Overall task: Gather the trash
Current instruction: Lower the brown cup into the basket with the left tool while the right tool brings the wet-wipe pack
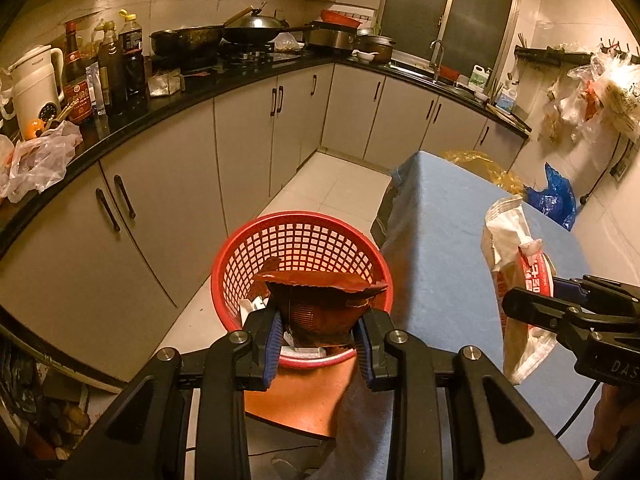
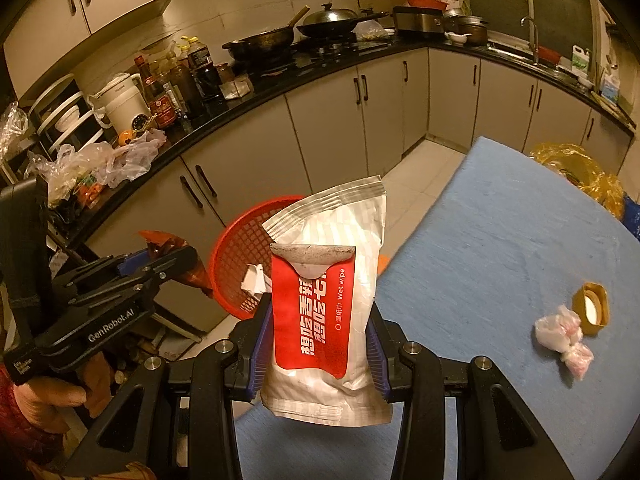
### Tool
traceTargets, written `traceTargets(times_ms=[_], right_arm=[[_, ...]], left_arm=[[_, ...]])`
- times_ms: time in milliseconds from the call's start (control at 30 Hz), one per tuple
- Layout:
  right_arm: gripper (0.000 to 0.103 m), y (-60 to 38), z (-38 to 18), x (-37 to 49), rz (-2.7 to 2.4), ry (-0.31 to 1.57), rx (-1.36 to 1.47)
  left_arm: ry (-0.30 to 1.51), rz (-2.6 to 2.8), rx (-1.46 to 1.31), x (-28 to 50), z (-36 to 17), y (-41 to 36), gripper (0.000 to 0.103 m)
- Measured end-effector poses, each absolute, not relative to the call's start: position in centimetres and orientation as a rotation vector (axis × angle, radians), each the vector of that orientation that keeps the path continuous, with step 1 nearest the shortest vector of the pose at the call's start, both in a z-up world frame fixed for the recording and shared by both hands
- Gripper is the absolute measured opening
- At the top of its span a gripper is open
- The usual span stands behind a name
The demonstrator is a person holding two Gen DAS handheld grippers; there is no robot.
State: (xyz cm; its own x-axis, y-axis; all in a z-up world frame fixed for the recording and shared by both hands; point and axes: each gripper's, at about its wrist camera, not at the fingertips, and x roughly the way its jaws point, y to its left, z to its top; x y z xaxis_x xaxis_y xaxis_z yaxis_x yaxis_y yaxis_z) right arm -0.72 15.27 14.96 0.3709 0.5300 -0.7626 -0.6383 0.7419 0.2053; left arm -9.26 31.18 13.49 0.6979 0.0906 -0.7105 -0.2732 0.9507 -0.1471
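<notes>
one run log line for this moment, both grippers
left gripper shut on dark red wrapper above red basket | right gripper shut on wet wipe packet | nothing dropped yet

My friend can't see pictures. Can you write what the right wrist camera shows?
The right tool grips a white and red wet wipe packet, held above the edge of a blue table. Beyond it sits a red basket, with the left tool holding a dark red wrapper.

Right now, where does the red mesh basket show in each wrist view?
Left wrist: red mesh basket low centre, behind the left jaws' dark red wrapper.
Right wrist: basket left of centre, partly hidden by the wet wipe pack.
Shared landmark: blue tabletop.
</notes>
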Motion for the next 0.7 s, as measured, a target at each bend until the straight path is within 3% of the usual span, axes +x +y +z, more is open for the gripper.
traceTargets(times_ms=[700], right_arm=[[0.045,20.9,12.8,5.0,0.807,1.021,-0.101]], left_arm=[[0.825,0.199,-0.232,-5.0,11.1,34.6,0.030]])
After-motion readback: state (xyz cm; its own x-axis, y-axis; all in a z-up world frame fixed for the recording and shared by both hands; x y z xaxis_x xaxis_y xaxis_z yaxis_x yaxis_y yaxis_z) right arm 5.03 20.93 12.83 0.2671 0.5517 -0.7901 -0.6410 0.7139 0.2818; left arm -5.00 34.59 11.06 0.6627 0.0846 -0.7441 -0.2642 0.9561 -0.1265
